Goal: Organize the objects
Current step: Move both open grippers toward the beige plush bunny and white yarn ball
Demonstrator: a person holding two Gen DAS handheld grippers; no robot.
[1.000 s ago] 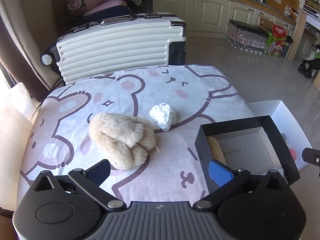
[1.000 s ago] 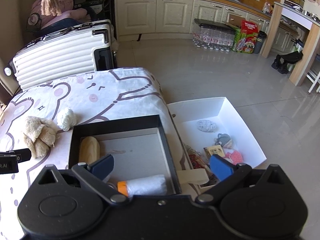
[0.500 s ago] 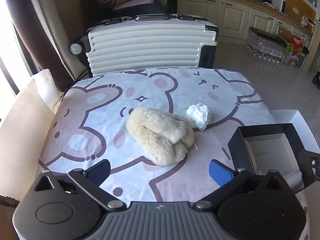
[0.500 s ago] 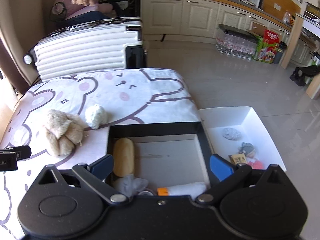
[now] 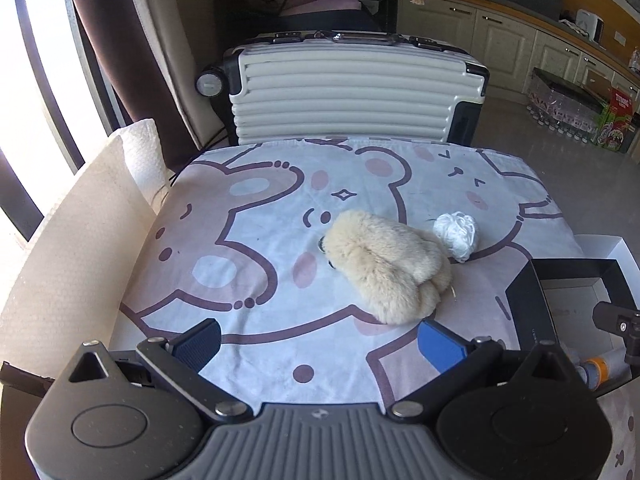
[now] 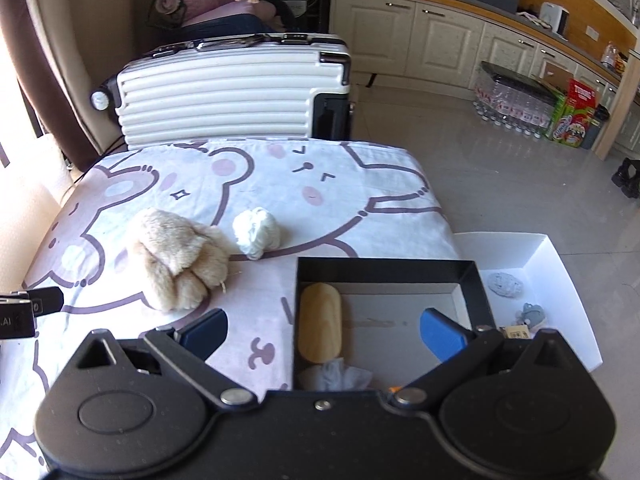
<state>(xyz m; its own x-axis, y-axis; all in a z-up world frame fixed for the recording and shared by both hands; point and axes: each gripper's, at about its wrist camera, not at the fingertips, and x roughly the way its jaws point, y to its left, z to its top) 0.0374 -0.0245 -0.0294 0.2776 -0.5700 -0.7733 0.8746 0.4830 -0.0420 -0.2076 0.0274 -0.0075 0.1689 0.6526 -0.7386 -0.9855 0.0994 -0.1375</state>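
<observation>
Swinging leftward since the earlier frames, the left gripper (image 5: 319, 344) now hovers spread and empty just short of the beige plush paw (image 5: 386, 266) beside the white yarn ball (image 5: 457, 234), seemingly approaching to close on the plush for the black box (image 6: 472, 280), while the right gripper (image 6: 324, 330) waits spread.

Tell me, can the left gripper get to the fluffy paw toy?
Probably yes. The left gripper is open and empty, and the fluffy paw toy lies just ahead on the bear-print cloth, nothing between them. The white yarn ball sits behind it.
</observation>
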